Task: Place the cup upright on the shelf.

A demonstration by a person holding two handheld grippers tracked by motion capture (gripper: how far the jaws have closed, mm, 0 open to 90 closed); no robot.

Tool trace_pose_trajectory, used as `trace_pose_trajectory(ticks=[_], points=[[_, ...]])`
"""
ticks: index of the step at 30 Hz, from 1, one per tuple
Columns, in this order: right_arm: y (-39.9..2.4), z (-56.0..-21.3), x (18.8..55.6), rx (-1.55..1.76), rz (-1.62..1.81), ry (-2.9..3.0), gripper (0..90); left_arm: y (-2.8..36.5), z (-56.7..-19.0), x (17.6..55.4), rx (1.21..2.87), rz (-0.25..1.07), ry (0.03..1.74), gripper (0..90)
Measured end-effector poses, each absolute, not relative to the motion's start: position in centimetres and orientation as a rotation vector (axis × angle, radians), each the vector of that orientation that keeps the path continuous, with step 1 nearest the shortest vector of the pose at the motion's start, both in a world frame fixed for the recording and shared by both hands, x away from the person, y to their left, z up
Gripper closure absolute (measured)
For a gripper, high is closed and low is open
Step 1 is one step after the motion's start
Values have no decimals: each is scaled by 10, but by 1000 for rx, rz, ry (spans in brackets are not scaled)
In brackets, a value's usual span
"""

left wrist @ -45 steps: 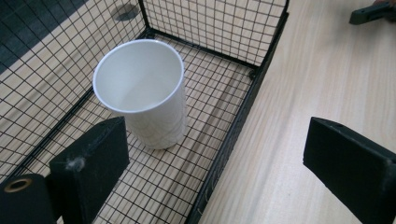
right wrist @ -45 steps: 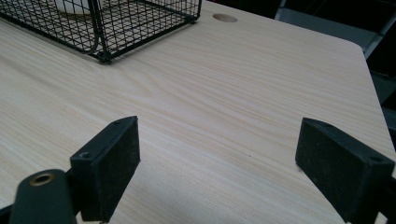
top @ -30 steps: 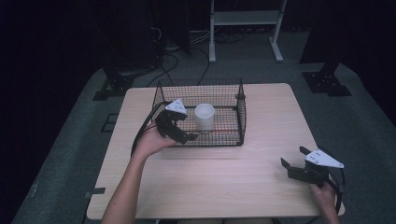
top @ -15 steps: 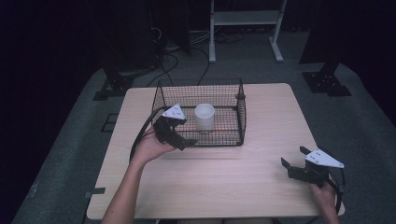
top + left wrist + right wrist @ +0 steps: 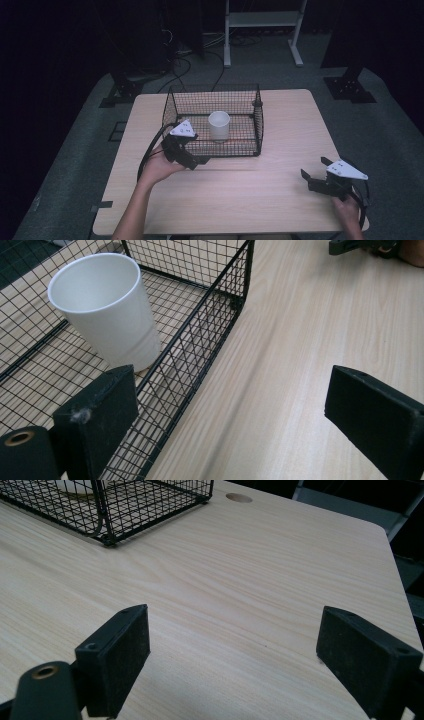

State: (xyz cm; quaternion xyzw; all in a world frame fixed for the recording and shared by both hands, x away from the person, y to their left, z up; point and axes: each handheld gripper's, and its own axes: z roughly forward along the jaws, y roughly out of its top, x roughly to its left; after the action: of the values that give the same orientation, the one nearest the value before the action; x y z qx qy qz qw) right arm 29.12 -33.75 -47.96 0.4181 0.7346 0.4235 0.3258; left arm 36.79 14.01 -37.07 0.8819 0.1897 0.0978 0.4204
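Note:
A white paper cup stands upright inside a black wire basket at the back middle of the wooden table. My left gripper is open at the basket's front left. In the left gripper view one jaw hangs over the basket floor and the other over bare table, so the wire wall runs between them. The cup is just ahead, apart from the jaws. My right gripper rests open at the table's front right, with nothing between its jaws.
The basket's corner lies far ahead in the right gripper view. A cable hole sits near the table's back edge. On the floor beyond are a white shelf frame, cables and black stand bases.
My left gripper has drawn back from beside the cup toward the basket's front wall, open and empty. The right gripper has not moved.

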Motion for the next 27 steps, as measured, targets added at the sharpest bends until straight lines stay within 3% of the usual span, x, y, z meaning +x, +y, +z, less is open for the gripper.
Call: trace_pose_trajectory(ticks=[27], points=[[-337, -480, 291, 1095, 1109, 1925, 131, 154, -386, 335, 2188, 252, 494, 62]])
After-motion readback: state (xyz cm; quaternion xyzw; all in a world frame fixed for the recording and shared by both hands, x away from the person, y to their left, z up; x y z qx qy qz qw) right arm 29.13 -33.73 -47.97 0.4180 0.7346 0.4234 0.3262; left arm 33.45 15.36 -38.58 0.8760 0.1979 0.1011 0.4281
